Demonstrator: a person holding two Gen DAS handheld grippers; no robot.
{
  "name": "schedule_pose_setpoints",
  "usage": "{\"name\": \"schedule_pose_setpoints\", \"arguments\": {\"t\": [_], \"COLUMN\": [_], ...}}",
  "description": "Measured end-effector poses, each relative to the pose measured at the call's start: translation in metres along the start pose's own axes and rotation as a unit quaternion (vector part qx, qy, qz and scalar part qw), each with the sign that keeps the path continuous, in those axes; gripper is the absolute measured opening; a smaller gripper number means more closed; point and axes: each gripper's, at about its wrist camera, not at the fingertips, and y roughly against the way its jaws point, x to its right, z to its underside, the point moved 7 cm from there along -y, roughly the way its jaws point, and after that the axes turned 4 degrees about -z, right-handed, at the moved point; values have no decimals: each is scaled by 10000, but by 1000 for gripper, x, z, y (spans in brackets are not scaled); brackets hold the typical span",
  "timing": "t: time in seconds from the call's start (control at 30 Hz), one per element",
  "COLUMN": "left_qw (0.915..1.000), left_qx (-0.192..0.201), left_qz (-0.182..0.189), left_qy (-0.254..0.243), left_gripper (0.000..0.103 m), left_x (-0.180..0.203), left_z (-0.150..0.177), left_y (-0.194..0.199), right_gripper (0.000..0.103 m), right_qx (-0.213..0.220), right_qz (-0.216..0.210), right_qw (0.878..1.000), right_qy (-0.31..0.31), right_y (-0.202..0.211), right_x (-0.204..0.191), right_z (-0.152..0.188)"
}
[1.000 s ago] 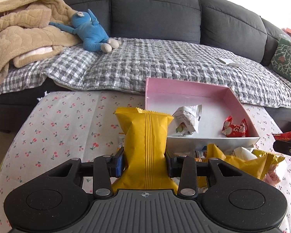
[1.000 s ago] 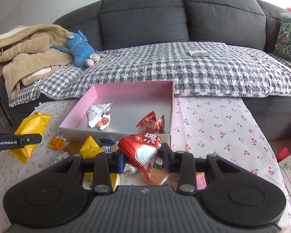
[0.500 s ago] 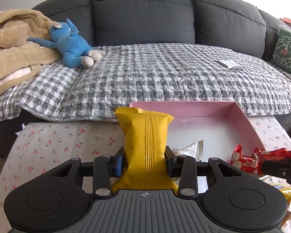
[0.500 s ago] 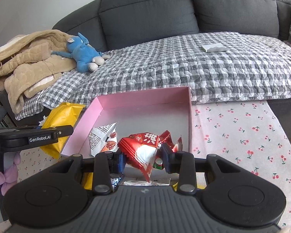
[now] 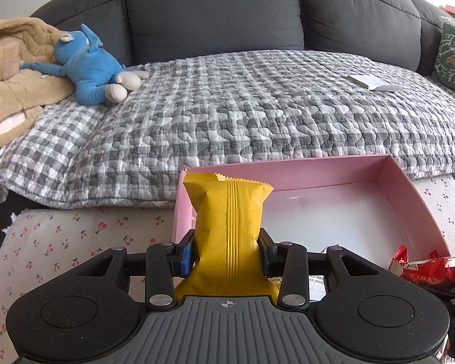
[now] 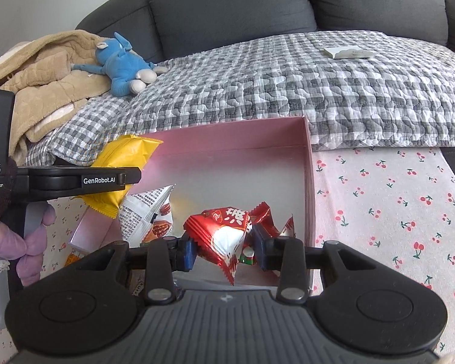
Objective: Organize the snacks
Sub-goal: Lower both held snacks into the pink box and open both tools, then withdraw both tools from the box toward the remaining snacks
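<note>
My left gripper (image 5: 227, 253) is clamped on a yellow snack bag (image 5: 227, 230), the pads pressing its waist from both sides so the bag stands upright between them, its crimped top above the near left corner of the pink box (image 5: 409, 200). My right gripper (image 6: 224, 250) is closed the same way on a red snack packet (image 6: 224, 230), which hangs tilted between the pads, one corner pointing down, over the near part of the box.

From the right wrist view, the box sits on a cherry-print tablecloth (image 6: 394, 206) and already holds a white snack packet (image 6: 148, 212) leaning against its left wall, plus another red wrapper (image 6: 265, 215) just behind the packet I hold. The left gripper's black finger (image 6: 85, 179) crosses in front of the yellow bag there, and a hand in a purple glove (image 6: 30, 242) grips its handle. More small wrappers lie on the cloth outside the box's left wall, too hidden to tell apart.

Beyond the table is a dark grey sofa (image 5: 212, 12) covered by a grey checked quilt (image 5: 257, 106), with a blue stuffed toy (image 5: 91, 63), a tan blanket (image 5: 12, 69) and a small white packet (image 5: 373, 82) on it.
</note>
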Motion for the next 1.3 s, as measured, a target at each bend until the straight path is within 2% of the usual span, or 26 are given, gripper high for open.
{"name": "schedule_pose_setpoints", "arguments": {"t": [0.23, 0.3, 0.37, 0.43, 0.57, 1.1, 1.3], "left_qw": [9998, 9998, 9996, 9994, 9991, 9987, 9988], "left_qx": [100, 159, 250, 319, 343, 382, 354], "left_qz": [37, 53, 77, 105, 135, 297, 302], "left_qy": [-143, -140, -122, -124, -215, 173, 143], "left_gripper": [43, 49, 64, 71, 79, 97, 99], "left_x": [4, 6, 7, 8, 11, -17, -22], "left_z": [-1, -2, -3, -4, -3, 23, 43], "left_y": [-5, -4, -1, 3, 13, 80, 105], "right_gripper": [36, 46, 51, 55, 63, 96, 101], "right_qx": [32, 52, 75, 79, 117, 414, 423], "right_qz": [-15, -20, -18, -21, -22, 55, 66], "right_qw": [10000, 10000, 10000, 10000, 9999, 9991, 9989], "right_qy": [-18, -32, -9, 18, 46, -92, -214], "right_y": [-7, -7, -6, -4, 1, 54, 69], "right_x": [2, 2, 2, 0, -2, -5, -10], "right_z": [-4, -4, -5, -5, -7, -1, 9]}}
